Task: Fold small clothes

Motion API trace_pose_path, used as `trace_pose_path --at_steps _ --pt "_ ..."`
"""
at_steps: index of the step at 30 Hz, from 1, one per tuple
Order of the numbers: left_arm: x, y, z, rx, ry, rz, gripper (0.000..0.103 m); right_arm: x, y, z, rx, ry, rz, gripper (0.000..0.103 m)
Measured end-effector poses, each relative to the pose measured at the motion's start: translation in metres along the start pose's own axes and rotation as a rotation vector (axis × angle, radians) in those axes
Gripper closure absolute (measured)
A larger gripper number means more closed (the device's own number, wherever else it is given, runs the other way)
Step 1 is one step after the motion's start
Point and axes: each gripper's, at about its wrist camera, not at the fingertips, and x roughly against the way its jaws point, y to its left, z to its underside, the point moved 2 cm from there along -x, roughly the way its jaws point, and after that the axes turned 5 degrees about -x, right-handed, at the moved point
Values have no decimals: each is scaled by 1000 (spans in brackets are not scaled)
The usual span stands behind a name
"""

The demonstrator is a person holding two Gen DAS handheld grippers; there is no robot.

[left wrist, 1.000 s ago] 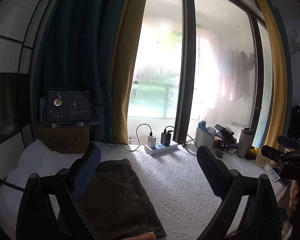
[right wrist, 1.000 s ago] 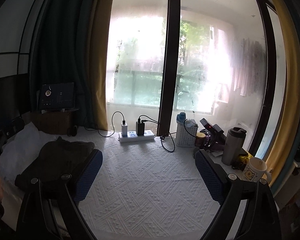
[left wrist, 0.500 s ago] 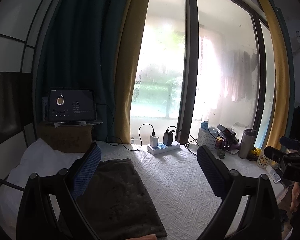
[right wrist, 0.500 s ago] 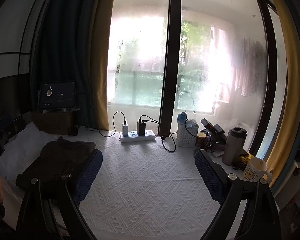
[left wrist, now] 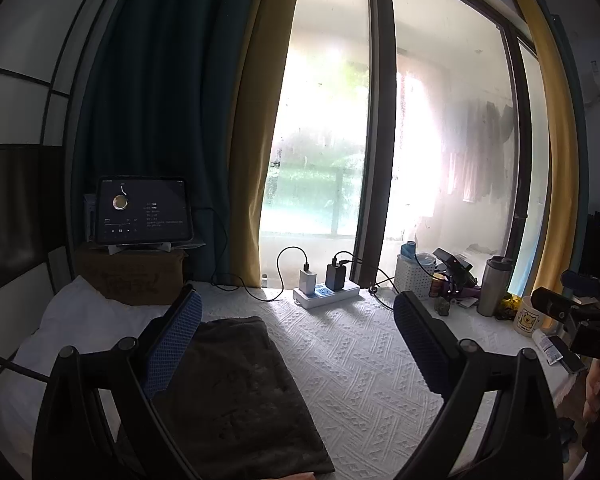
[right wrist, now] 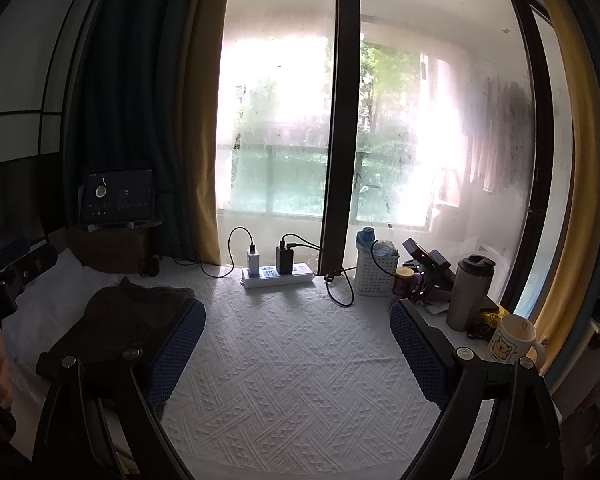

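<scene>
A dark folded garment (left wrist: 240,392) lies flat on the white textured cloth (left wrist: 352,364), at the left. It also shows in the right wrist view (right wrist: 116,320) at the left, with a bump at its far end. My left gripper (left wrist: 296,332) is open and empty, held above the garment's near right part, its left finger over the cloth edge. My right gripper (right wrist: 296,344) is open and empty, above bare cloth (right wrist: 292,364) to the right of the garment. The right gripper's body shows at the far right of the left wrist view (left wrist: 580,316).
A white power strip (left wrist: 326,290) with chargers and cables lies at the back by the window. A tablet (left wrist: 144,210) stands on a cardboard box at back left. A white basket (right wrist: 376,276), steel tumbler (right wrist: 470,292) and mug (right wrist: 514,340) crowd the right. A white pillow (left wrist: 72,320) lies left.
Both grippers stay open and empty. The left wrist view has tilted slightly upward; the garment has not moved. The right wrist view is almost unchanged.
</scene>
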Motion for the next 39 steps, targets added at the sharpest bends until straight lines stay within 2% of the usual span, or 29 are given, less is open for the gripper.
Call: trace_pose_path --at_steps 39 --pt "1 -5 2 -21 10 7 7 2 2 2 -1 12 -1 9"
